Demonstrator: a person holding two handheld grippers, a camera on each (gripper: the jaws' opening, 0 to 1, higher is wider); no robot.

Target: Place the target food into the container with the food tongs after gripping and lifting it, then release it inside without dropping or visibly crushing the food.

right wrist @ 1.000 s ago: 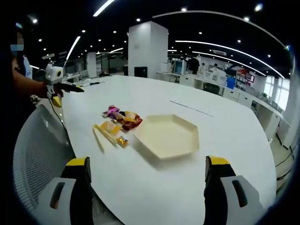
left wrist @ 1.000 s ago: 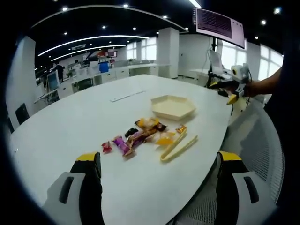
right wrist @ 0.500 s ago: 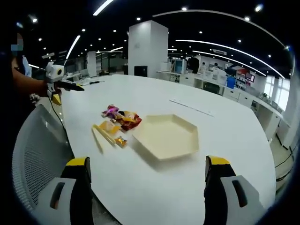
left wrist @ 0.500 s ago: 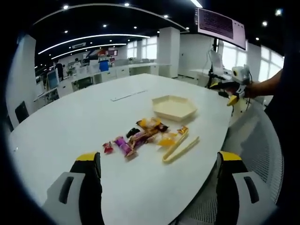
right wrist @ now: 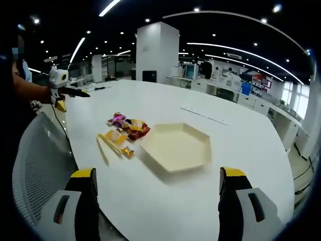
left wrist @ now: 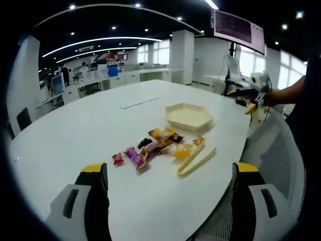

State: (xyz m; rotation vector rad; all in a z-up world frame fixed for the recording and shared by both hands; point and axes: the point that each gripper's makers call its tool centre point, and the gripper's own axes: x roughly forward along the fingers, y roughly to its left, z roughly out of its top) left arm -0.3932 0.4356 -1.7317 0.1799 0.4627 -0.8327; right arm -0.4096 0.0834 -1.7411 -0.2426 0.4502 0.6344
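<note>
The wrapped snacks (left wrist: 153, 147) lie in a loose pile near the middle of the left gripper view, on the white table (left wrist: 85, 130); in the right gripper view the same pile (right wrist: 126, 128) sits left of centre. Just beside the pile, toward the table edge, lie the yellow food tongs (left wrist: 196, 160), untouched, seen again as a thin pale strip (right wrist: 104, 147) in the right gripper view. The beige hexagonal container (right wrist: 176, 146) rests empty just right of the snacks in the right gripper view, and above and to the right of them in the left gripper view (left wrist: 189, 116).

The left gripper view separates single wrappers: a purple one, a small red one, orange and dark ones. In the right gripper view they blur into one patch of colour, but the container's shallow inside is plainer.

The left gripper (left wrist: 170, 201) has its fingers spread wide at the bottom of its view, holding nothing; it shows small at the upper left of the right gripper view (right wrist: 64, 91). The right gripper (right wrist: 156, 201) also has its fingers wide apart and empty, and appears at the upper right of the left gripper view (left wrist: 249, 95), held by a hand. A mesh chair back (right wrist: 37, 170) is cut off at the lower left.
</note>
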